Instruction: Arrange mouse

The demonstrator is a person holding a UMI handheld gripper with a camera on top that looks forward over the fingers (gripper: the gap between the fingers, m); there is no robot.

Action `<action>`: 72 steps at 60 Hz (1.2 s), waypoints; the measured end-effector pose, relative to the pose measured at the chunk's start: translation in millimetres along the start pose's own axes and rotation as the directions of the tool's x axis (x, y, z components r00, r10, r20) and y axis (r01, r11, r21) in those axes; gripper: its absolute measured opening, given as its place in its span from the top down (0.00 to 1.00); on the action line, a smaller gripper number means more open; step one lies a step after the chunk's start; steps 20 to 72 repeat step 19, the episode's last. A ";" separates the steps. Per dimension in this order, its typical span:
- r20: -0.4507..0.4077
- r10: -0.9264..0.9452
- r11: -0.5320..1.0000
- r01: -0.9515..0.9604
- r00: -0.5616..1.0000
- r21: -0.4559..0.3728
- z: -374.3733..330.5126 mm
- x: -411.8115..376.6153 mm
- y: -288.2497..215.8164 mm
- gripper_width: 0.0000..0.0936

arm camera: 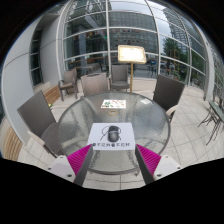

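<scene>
One mouse (113, 135) on white mat (112, 138), mid glass surface (80, 125) — beyond tongs (110, 159), spread wide, holding nothing. Probably light, hard, slick-shelled — best pinched across its narrow flanks.

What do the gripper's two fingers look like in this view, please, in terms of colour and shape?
The gripper shows two fingers. Each carries a bright magenta pad on its inner face, backed by a dark, nearly black body with a pale edge. The fingers taper towards their tips and angle inward. No cables, markings or sleeve are visible.
</scene>
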State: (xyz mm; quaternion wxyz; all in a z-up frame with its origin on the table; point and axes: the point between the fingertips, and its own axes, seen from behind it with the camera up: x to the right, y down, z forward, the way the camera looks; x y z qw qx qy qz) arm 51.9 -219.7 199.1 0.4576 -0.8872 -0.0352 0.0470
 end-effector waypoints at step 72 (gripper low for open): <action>-0.005 0.019 1.000 -0.019 1.000 0.008 -17.4 1.1 5.5 0.09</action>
